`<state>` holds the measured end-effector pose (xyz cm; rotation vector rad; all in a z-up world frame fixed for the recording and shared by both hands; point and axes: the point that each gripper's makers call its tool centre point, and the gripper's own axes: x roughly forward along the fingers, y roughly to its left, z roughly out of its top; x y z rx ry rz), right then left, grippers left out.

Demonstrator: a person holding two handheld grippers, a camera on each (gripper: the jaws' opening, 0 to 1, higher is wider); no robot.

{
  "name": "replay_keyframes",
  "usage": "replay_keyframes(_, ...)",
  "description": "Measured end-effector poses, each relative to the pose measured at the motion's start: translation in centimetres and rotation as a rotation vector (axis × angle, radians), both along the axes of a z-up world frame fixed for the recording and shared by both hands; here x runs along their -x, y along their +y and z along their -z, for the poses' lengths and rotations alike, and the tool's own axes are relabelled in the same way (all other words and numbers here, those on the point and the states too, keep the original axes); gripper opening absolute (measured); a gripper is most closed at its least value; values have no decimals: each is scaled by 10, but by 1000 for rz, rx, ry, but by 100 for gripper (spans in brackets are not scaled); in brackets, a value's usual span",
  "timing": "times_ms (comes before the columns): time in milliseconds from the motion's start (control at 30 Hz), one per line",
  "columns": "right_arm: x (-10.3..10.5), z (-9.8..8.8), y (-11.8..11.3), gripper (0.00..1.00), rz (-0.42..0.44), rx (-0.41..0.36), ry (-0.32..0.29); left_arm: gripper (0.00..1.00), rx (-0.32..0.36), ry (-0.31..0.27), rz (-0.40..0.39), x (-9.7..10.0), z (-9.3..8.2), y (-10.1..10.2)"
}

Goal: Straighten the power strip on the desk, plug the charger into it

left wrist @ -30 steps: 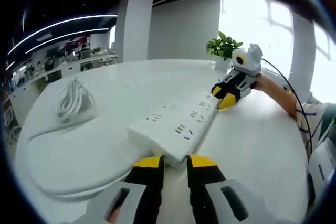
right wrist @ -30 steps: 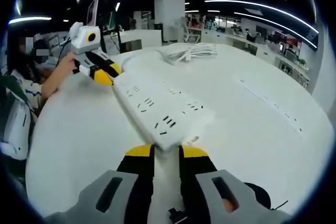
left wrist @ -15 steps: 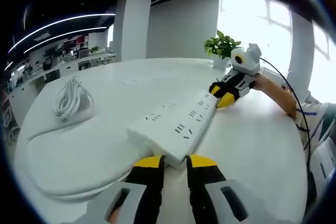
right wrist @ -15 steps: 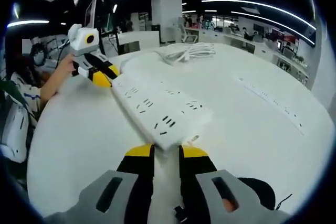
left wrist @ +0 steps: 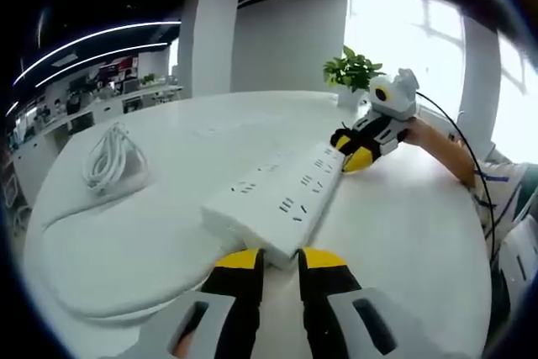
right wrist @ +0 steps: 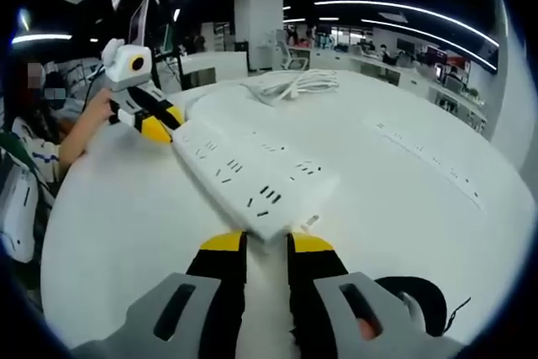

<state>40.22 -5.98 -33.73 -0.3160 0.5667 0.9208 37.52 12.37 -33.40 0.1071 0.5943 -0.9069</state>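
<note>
A long white power strip (left wrist: 282, 195) lies across the round white desk (left wrist: 126, 250) between my two grippers. The left gripper (left wrist: 281, 260) is shut on the strip's near end in the left gripper view. The right gripper (left wrist: 355, 150), held by a hand, clamps the far end there. In the right gripper view the power strip (right wrist: 252, 174) runs away from the right gripper (right wrist: 266, 245), which is shut on its near end, to the left gripper (right wrist: 155, 124) at the far end. A coiled white cable (left wrist: 109, 157) rests further off on the desk, and the cable (right wrist: 294, 83) lies beyond the strip.
A second white socket strip (right wrist: 429, 161) sits flat in the desk surface to the right. A dark object with a thin cord (right wrist: 414, 296) lies near the desk edge. A potted plant (left wrist: 351, 69) stands behind the right gripper. A seated person's arm (right wrist: 80, 128) reaches in.
The strip has swung slightly between the two grippers, its far end drifting a little leftward in both views. Both grippers keep their hold.
</note>
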Motion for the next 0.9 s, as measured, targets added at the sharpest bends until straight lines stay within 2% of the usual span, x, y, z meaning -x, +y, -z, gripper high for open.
replay_keyframes(900,13,-2,-5,18,47,-65,-14,16,-22,-9,8,10,-1,-5)
